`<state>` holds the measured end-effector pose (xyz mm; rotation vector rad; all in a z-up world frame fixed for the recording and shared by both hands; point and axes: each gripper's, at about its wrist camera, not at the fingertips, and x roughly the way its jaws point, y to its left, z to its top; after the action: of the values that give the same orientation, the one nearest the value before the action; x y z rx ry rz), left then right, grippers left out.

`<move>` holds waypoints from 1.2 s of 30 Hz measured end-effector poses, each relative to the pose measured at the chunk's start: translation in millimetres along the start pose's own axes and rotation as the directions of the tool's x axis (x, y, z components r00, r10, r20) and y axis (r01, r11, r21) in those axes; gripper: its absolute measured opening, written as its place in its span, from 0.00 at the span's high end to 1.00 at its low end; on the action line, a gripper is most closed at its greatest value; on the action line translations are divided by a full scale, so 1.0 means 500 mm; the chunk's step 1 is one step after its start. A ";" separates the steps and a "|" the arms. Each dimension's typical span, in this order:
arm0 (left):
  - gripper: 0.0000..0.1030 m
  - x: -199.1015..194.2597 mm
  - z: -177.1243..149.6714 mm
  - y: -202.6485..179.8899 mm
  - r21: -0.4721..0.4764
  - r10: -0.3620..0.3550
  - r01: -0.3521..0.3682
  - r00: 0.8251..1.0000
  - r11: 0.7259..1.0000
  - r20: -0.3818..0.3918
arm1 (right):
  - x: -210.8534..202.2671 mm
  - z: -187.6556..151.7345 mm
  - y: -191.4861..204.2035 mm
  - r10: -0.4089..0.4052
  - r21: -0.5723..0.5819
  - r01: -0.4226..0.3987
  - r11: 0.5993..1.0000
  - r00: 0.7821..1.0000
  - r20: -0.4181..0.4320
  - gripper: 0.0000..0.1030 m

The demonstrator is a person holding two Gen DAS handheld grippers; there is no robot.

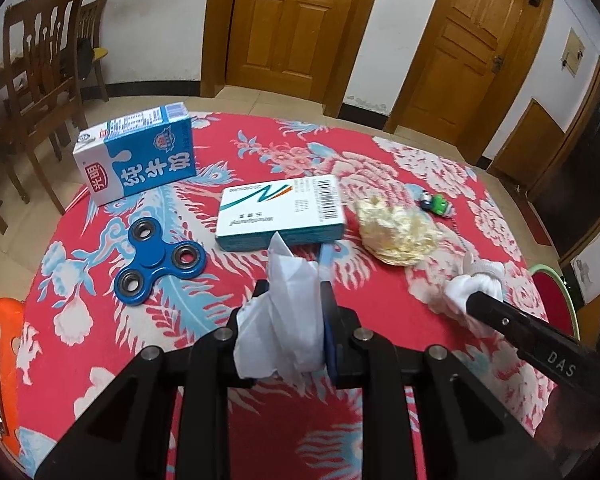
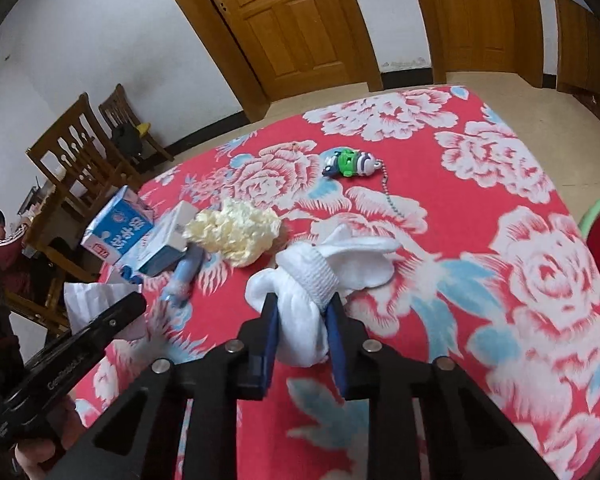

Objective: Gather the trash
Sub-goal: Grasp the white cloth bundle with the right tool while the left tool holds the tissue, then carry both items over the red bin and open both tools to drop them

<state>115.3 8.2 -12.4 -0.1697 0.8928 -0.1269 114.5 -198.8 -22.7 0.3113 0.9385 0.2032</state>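
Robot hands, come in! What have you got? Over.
Left gripper shut on white tissue. Right gripper shut on white sock. Yellow wrapper waits on table. Nothing blocking.

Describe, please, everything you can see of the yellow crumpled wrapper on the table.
The yellow crumpled wrapper is a pale yellow, glossy, thin-looking sheet scrunched into a loose ball. It lies on the red floral tablecloth, just right of the teal-and-white medicine box and nearer the camera than the small green keychain toy. Neither pair of tongs touches it.

Carton (image 1: 140,152) behind spinner (image 1: 160,266); box (image 1: 280,210) left of wrapper (image 1: 400,236).
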 end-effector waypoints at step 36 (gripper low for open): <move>0.77 -0.222 -0.063 -0.169 0.161 -0.104 0.084 0.987 0.983 0.121 | -0.386 -0.121 -0.086 -0.036 0.028 0.029 0.999 0.951 0.308 0.75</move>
<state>18.4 -57.6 69.7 -0.0739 0.7431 -0.2706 -44.8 -287.6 75.3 0.3377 0.6352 0.1088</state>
